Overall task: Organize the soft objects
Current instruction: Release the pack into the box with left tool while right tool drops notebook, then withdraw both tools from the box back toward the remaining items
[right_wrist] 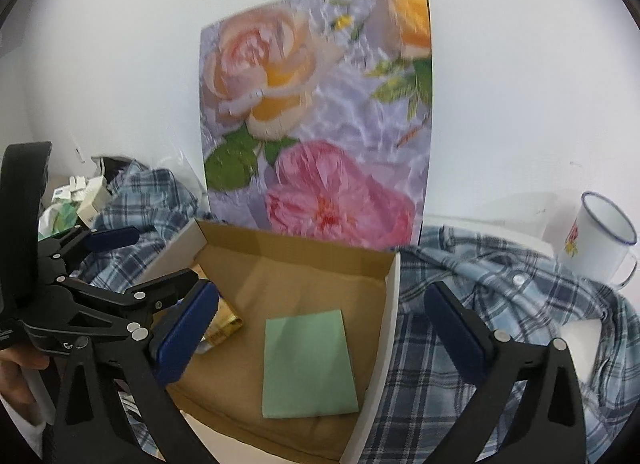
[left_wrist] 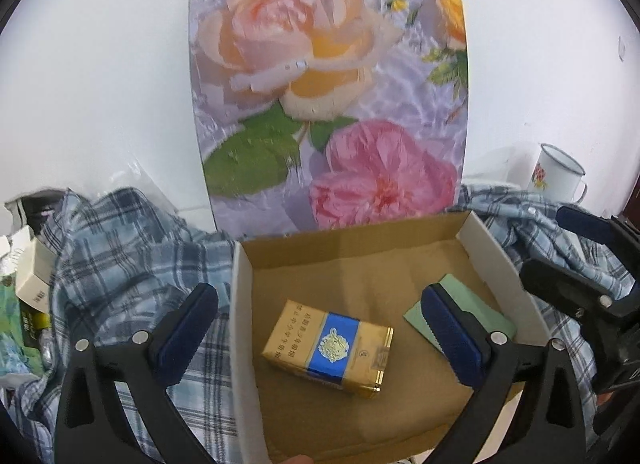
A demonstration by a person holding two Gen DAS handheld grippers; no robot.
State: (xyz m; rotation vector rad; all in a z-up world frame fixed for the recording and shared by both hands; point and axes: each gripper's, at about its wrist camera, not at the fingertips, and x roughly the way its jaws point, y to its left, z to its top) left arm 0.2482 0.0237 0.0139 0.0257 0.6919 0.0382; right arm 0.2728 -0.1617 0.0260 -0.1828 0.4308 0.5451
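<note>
My left gripper (left_wrist: 320, 328) hangs with fingers spread wide, empty, over the cardboard box (left_wrist: 496, 248), plaid shirt (left_wrist: 120, 264) at nine o'clock. Inside, the gold pack (left_wrist: 328, 348) lies at six o'clock, the green cloth (right_wrist: 308, 364) toward three. My right gripper (right_wrist: 320, 328) is likewise splayed and empty.

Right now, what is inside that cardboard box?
Inside the cardboard box lie a gold and blue packet and a flat green sheet, both on a tan cloth lining. Whatever lies under the lining is covered.
</note>
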